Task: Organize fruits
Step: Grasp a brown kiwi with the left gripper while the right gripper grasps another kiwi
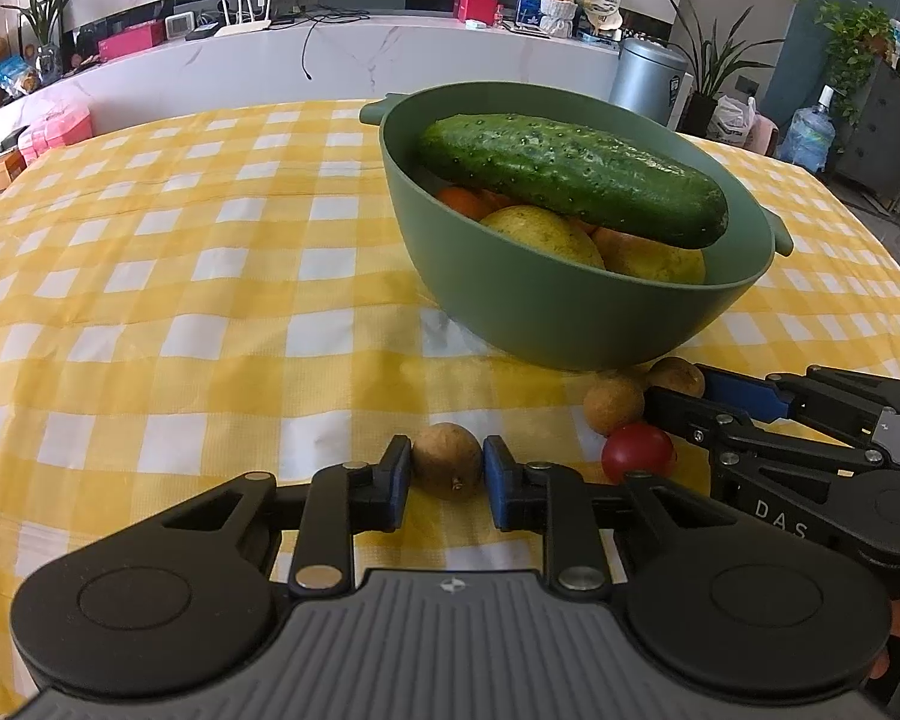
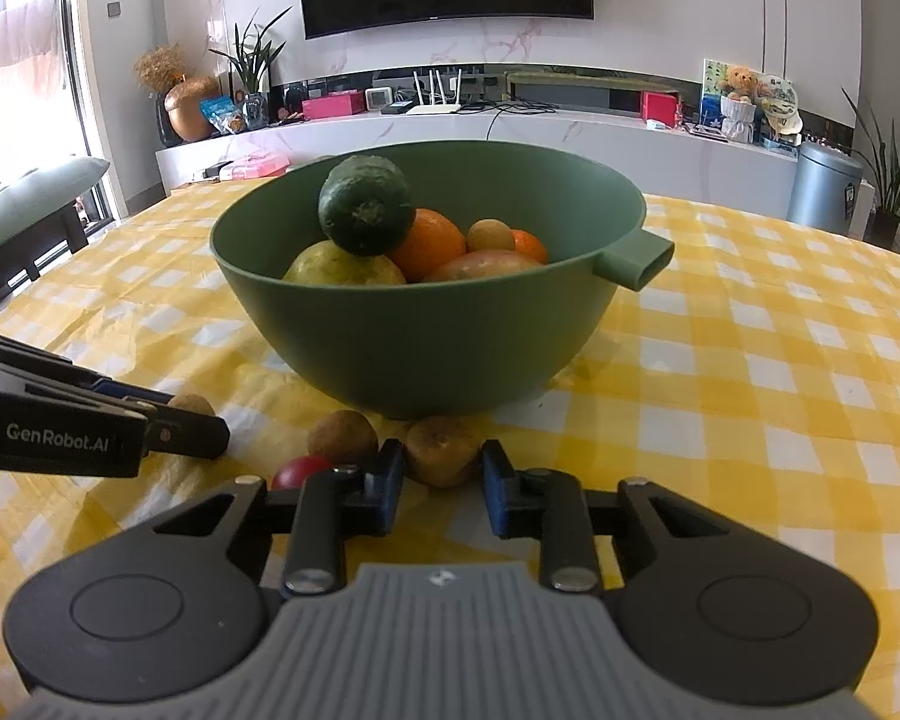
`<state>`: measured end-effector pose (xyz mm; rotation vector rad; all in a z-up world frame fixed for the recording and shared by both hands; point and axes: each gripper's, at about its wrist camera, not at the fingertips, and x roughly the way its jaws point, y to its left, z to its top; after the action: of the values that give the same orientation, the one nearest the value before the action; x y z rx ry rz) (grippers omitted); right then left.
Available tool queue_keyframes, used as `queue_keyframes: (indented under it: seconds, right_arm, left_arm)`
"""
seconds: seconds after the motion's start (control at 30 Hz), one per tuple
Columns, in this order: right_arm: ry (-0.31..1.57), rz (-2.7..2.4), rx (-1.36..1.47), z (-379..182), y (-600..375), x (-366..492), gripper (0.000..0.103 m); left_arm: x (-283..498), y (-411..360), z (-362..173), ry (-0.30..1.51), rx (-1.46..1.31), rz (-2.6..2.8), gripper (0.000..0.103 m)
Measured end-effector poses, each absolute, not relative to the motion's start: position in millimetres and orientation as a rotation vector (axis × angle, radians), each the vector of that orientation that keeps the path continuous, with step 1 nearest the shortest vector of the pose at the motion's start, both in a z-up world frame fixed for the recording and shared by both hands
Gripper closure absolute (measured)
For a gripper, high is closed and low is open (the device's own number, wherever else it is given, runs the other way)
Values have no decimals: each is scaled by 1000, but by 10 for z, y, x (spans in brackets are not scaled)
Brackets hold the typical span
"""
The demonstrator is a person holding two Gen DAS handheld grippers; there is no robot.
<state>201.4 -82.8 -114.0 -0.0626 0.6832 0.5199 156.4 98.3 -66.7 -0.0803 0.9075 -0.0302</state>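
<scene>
A green bowl (image 1: 570,306) stands on the yellow checked tablecloth and holds a cucumber (image 1: 570,174), oranges and pears; it also shows in the right wrist view (image 2: 426,348). My left gripper (image 1: 447,465) is shut on a small brown longan (image 1: 447,461) at table level. My right gripper (image 2: 441,462) is shut on another brown longan (image 2: 441,450), close in front of the bowl. A third longan (image 1: 612,405) and a red cherry tomato (image 1: 637,451) lie between the two grippers. The right gripper shows in the left view (image 1: 675,390), the left one in the right view (image 2: 198,420).
The yellow checked table (image 1: 180,276) stretches to the left and behind the bowl. The bowl has a spout handle (image 2: 642,261) on its right side. A white TV cabinet (image 2: 510,132) and a grey bin (image 2: 822,186) stand beyond the table's far edge.
</scene>
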Motion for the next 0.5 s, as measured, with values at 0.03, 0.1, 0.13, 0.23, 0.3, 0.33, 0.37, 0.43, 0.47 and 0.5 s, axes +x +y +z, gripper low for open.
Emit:
queue_keyframes:
  seconds: [0.03, 0.1, 0.13, 0.23, 0.3, 0.33, 0.37, 0.43, 0.47, 0.5]
  right_arm:
    - [683, 519, -63, -1139, -828, 2013, 79]
    - [683, 517, -60, -1136, -830, 2011, 79]
    - [681, 516, -58, -1131, -832, 2009, 79]
    - [676, 511, -55, -1104, -839, 1996, 79]
    - [674, 506, -53, -1078, -845, 1983, 79]
    - [673, 503, -50, -1064, -846, 1976, 79]
    - [671, 503, -45, -1049, -851, 1969, 79]
    - [665, 501, -39, -1012, -864, 1945, 79]
    - [662, 500, -37, -992, -872, 1929, 79]
    - [659, 500, -33, -970, -886, 1912, 79]
  left_arm:
    - [1566, 982, -665, 906, -80, -31, 75]
    - [1563, 974, -650, 901, -76, -33, 75]
    - [1560, 971, -640, 897, -73, -33, 75]
    - [1550, 961, -614, 888, -67, -35, 75]
    - [1539, 948, -585, 879, -64, -37, 75]
    - [1533, 939, -568, 874, -63, -38, 75]
    - [1529, 929, -548, 869, -63, -40, 75]
    - [1513, 906, -494, 853, -64, -46, 75]
    - [1502, 896, -460, 843, -64, -48, 75]
    - [1491, 887, -426, 833, -65, -52, 75]
